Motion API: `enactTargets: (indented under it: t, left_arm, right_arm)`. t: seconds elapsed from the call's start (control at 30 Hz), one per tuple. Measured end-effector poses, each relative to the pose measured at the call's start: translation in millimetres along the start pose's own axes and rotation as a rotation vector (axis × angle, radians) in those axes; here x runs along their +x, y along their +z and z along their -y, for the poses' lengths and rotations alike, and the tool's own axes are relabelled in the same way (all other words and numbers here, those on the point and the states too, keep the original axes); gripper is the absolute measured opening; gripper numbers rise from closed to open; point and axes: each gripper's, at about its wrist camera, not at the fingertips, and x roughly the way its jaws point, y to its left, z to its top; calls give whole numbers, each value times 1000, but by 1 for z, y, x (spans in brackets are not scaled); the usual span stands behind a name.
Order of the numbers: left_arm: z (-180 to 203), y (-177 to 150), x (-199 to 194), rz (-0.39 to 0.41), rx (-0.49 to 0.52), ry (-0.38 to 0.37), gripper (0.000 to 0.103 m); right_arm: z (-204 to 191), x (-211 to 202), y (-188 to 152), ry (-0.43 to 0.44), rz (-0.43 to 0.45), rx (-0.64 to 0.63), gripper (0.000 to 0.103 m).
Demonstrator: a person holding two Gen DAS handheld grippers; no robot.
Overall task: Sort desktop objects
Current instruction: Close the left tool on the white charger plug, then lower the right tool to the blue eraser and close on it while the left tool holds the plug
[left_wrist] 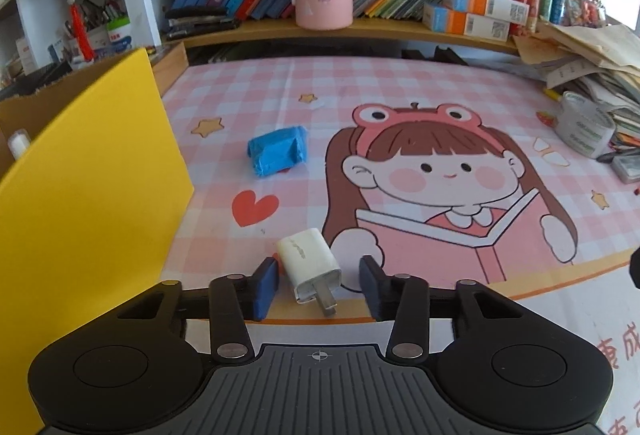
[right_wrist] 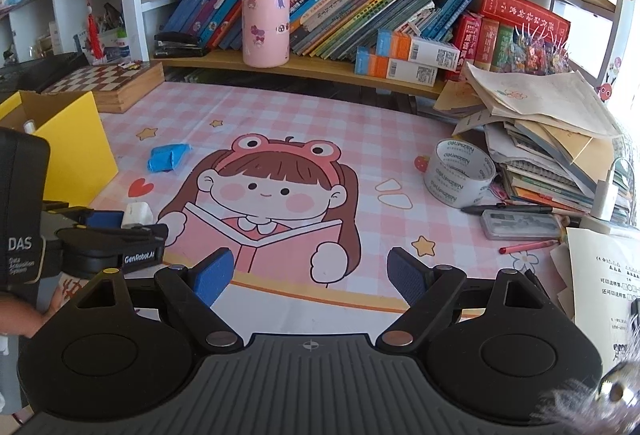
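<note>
A white charger plug [left_wrist: 310, 267] lies on the pink cartoon desk mat [left_wrist: 400, 95], prongs toward the camera. My left gripper [left_wrist: 318, 281] is open around it, blue pads on either side, not touching. In the right wrist view the left gripper [right_wrist: 120, 223] shows at the left with the charger [right_wrist: 137, 215] between its fingers. A blue crumpled packet [left_wrist: 278, 151] lies farther back on the mat; it also shows in the right wrist view [right_wrist: 168, 157]. My right gripper [right_wrist: 310, 275] is open and empty above the mat's front edge.
A yellow cardboard box [left_wrist: 88, 195] stands at the left, also seen in the right wrist view [right_wrist: 72, 139]. A tape roll [right_wrist: 460, 175], pens, a clear case [right_wrist: 520, 225] and a pile of books [right_wrist: 560, 139] sit at the right. A pink canister [right_wrist: 266, 23] stands on the shelf.
</note>
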Motion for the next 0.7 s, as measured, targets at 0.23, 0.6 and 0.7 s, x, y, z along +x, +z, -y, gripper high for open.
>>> enactTargets:
  t: [0.23,0.6,0.7]
  left_arm:
    - [-3,-1,-2,6,14,-19,24]
    - [-35,3,-62,67,-94,-52,24]
    - [-41,6,-87,106,-131,-63,24]
  right_arm:
    - [-3,5,4,11,-2,-15,83]
    - [-23,27,18,81,1,-59,83]
    - [-29,37,23,104,1,-70,83]
